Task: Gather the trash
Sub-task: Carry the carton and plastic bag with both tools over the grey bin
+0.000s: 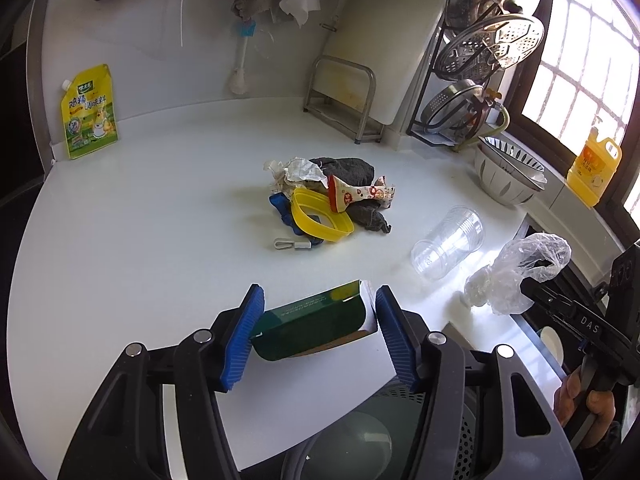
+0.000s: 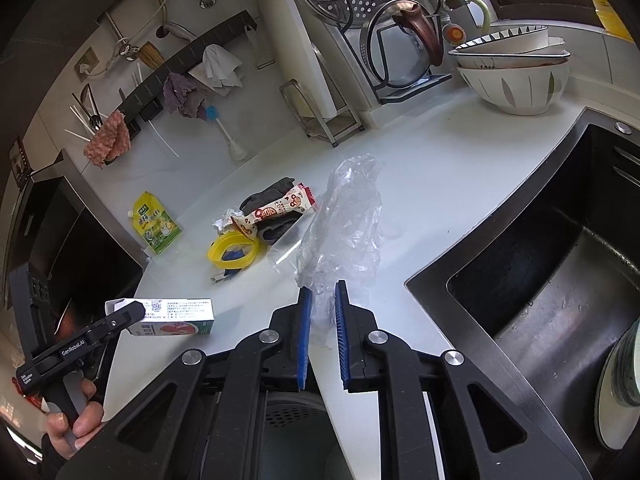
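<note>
At the far left of the white tabletop (image 1: 140, 220) we see a yellow seasoning pouch (image 1: 90, 114) standing against the back wall. Nearer us, our left tool (image 1: 318, 332) is clenched on a small green carton (image 1: 316, 328), its blue pads (image 1: 244, 336) pressing the carton's two ends; in the right wrist view the same carton (image 2: 176, 316) hangs just above the tabletop edge.

In the middle lies the trash pile: crumpled paper (image 1: 298, 172), a dark grey cloth (image 1: 352, 172), a printed snack wrapper (image 1: 360, 196) lying across the cloth, a yellow plastic ring (image 1: 320, 220) over a blue strap (image 1: 282, 208), and a small white clip (image 1: 292, 245) just beside them.

To the right, a clear plastic cup (image 1: 448, 242) lies on its side, apart from the pile. Further right, our right tool (image 2: 322, 320) grips a crumpled clear plastic bag (image 2: 344, 216), the pads nearly together on its lower end, beside the dark sink (image 2: 560, 280). Patterned bowls (image 1: 508, 176) are stacked near the window, with a yellow bottle (image 1: 594, 168) on the sill.
</note>
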`<action>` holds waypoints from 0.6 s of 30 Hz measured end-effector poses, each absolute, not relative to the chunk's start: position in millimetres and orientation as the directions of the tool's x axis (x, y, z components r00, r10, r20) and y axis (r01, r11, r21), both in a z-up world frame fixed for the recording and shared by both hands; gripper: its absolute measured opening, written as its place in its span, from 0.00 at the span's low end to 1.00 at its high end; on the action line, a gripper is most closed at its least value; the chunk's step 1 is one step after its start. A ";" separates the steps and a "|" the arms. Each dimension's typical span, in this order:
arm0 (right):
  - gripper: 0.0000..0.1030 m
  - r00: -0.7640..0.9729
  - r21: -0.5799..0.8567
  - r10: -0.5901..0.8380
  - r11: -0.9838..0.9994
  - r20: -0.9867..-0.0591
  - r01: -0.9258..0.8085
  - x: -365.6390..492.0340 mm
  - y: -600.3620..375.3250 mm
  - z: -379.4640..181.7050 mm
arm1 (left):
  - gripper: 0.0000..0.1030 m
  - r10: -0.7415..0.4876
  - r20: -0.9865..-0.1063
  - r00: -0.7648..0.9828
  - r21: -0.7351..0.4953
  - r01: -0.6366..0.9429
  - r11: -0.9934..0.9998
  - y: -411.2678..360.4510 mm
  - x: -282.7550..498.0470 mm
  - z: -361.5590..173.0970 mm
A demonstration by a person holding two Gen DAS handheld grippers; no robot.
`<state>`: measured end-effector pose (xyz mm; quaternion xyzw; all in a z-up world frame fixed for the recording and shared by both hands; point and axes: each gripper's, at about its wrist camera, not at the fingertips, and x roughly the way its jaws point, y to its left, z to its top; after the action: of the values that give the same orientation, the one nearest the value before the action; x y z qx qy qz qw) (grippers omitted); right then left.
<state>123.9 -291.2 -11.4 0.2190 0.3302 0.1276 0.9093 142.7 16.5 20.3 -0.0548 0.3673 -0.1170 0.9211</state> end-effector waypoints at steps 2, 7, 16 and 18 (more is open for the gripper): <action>0.10 0.754 0.480 0.377 0.872 -0.537 -0.095 120.5 -289.3 -7.7 | 0.54 -0.257 -0.658 0.708 -0.187 0.176 0.966 17.7 139.1 23.2; 0.08 0.763 0.478 0.385 0.871 -0.519 -0.114 110.1 -283.1 -3.5 | 0.54 -0.265 -0.647 0.715 -0.191 0.184 0.964 20.4 130.8 28.0; 0.07 0.756 0.492 0.385 0.865 -0.529 -0.096 89.9 -281.6 -11.1 | 0.53 -0.281 -0.646 0.710 -0.197 0.200 0.960 19.9 115.0 27.7; 0.07 0.758 0.489 0.383 0.867 -0.529 -0.097 82.6 -279.9 -10.1 | 0.53 -0.288 -0.644 0.708 -0.200 0.208 0.958 19.3 110.2 28.1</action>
<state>82.6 -279.9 -10.1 0.2221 0.3223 0.1317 0.9107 110.2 19.3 28.1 -0.0564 0.3574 -0.1344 0.9225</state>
